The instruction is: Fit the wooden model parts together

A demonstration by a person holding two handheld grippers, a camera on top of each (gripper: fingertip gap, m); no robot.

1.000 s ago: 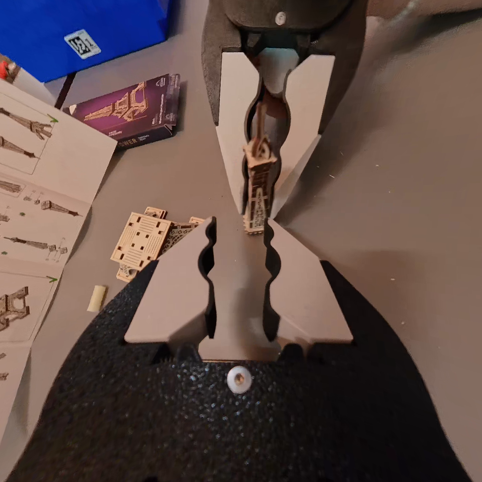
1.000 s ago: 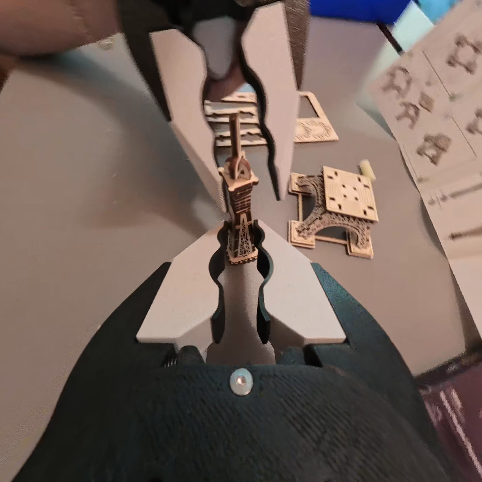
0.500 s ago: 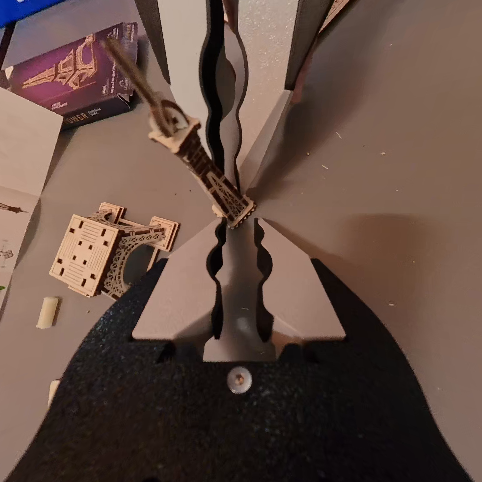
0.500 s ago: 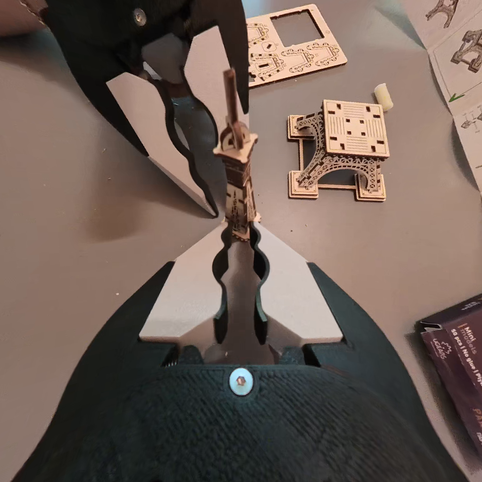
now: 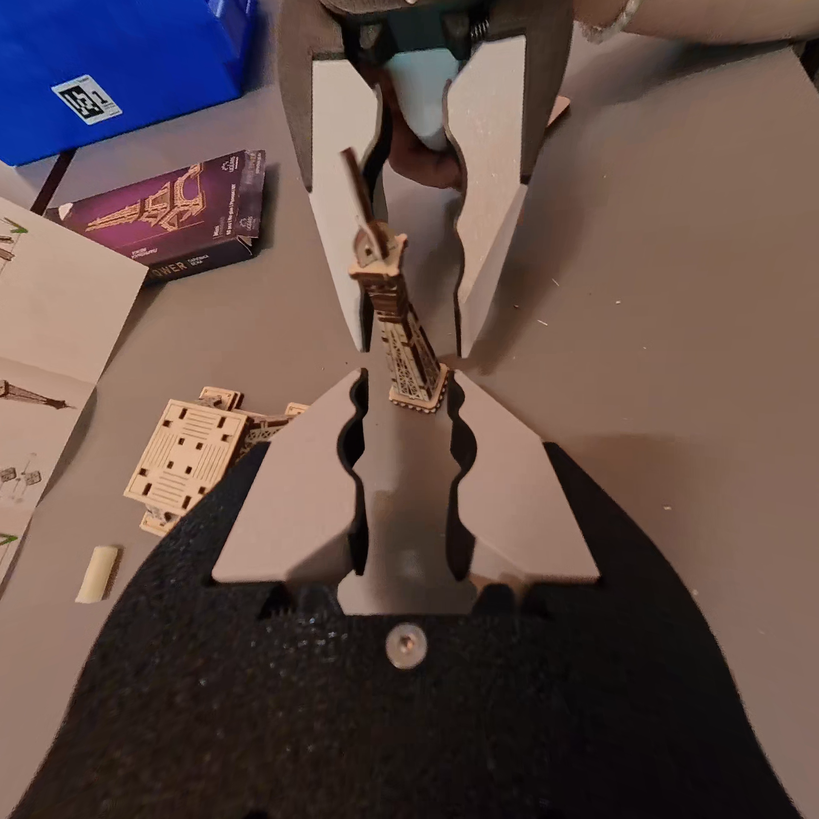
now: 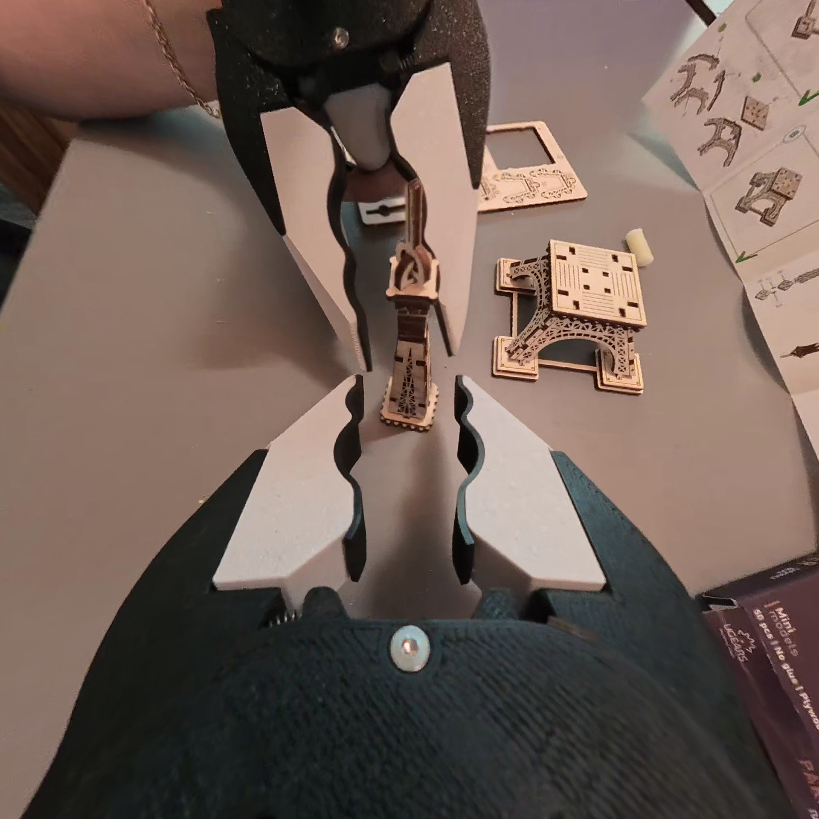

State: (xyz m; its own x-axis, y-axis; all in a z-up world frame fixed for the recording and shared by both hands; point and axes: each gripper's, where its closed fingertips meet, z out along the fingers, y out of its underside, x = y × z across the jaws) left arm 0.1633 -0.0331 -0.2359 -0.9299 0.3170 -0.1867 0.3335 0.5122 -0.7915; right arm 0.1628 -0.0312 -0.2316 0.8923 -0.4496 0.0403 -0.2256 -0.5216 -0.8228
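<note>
While both grippers gape, spire (image 6: 410, 350) seemingly stands free.

Count on grey table (image 6: 155, 354):
- grippers: 2, left gripper (image 5: 405, 376), right gripper (image 6: 405, 383)
- tower spire section (image 6: 410, 345): 1
- arched tower base (image 6: 576, 310): 1
- punched-out part sheet (image 6: 532, 177): 1
- purple box (image 5: 177, 212): 1
- instruction sheet (image 6: 753, 155): 1
- pale wax stub (image 5: 98, 574): 1
- blue bin (image 5: 124, 57): 1
</note>
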